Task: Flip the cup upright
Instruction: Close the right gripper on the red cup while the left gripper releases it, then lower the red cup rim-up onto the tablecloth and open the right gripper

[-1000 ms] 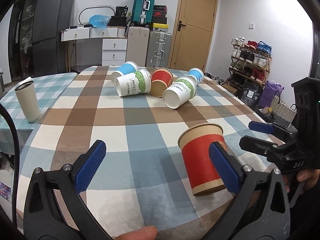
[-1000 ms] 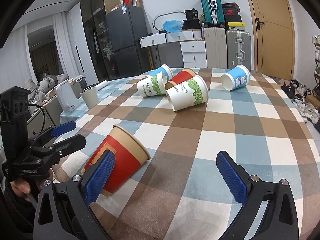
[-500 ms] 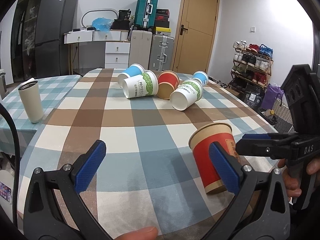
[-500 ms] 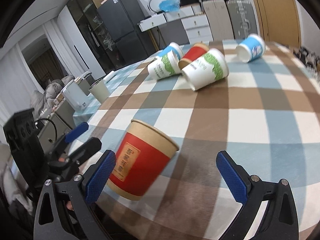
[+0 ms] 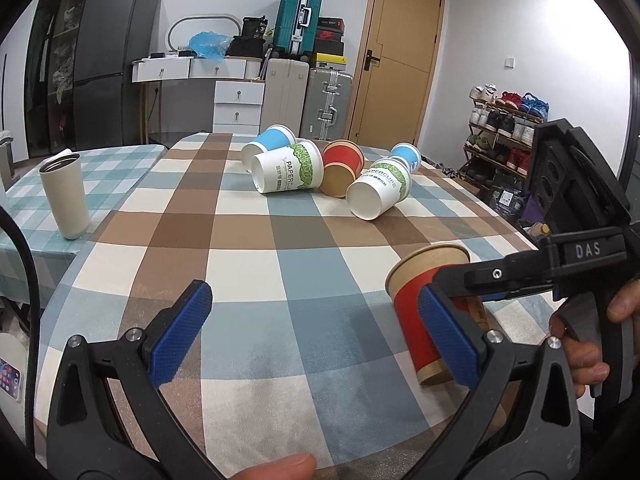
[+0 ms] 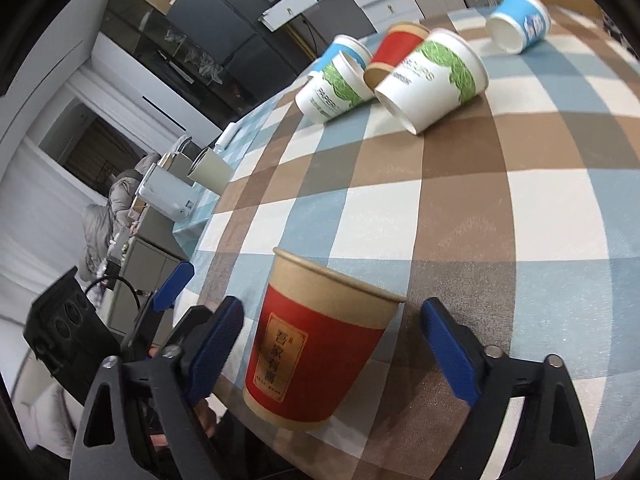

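Observation:
A red and tan paper cup [image 6: 320, 344] stands mouth up near the table's front right corner; it also shows in the left wrist view [image 5: 424, 312]. My right gripper [image 6: 332, 340] straddles the cup with its blue pads open, a gap on each side. In the left wrist view the right gripper's black finger [image 5: 520, 276] reaches across the cup. My left gripper [image 5: 316, 328] is open and empty, left of the cup above the checked tablecloth [image 5: 260, 272].
Several paper cups lie on their sides at the far middle of the table: white and green ones [image 5: 288, 172], a red one [image 5: 340, 166], blue ones [image 5: 268, 140]. A beige tumbler [image 5: 66, 196] stands at the left. The table's right edge is close to the cup.
The red cup has gone from tilted to standing upright. My right gripper has swung around and closer to it, its pads now either side. The left gripper has hardly moved.

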`<state>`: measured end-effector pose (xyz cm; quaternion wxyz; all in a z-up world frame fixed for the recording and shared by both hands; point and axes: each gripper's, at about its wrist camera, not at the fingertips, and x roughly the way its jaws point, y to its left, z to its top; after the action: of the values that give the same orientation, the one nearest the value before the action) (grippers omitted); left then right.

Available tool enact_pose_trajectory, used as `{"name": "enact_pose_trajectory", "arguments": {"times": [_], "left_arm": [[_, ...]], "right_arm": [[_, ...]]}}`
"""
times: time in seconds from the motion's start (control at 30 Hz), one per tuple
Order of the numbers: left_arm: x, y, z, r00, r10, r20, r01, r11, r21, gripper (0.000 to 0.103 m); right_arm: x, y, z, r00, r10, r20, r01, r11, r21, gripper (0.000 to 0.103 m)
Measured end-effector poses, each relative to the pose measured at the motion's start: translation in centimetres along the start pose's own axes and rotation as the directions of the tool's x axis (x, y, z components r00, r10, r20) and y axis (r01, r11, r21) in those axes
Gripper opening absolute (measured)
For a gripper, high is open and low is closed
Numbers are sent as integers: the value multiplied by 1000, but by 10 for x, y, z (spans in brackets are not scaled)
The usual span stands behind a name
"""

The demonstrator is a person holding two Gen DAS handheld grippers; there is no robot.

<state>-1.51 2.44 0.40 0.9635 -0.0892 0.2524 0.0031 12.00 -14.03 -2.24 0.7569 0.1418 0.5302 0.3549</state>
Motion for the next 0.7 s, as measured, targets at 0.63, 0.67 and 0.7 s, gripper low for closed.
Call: {"name": "enact_pose_trajectory", "arguments": {"times": [0.63,0.67,0.7], "left_arm": [[9,-5,-3,1000,-7,-9,7,1000,-1,103],[9,-6,-3,1000,-9,-8,9,1000,-2,103],[10,-7,-3,1000,-11,-7,11,1000,-2,103]], "right_arm": [[-36,21,5,969,-75,234,112,983,-149,68],[-38,26,4,955,-105,276,159,971,-178,68],[-39,28,3,945,-123,303,188,963,-195,68]]}}
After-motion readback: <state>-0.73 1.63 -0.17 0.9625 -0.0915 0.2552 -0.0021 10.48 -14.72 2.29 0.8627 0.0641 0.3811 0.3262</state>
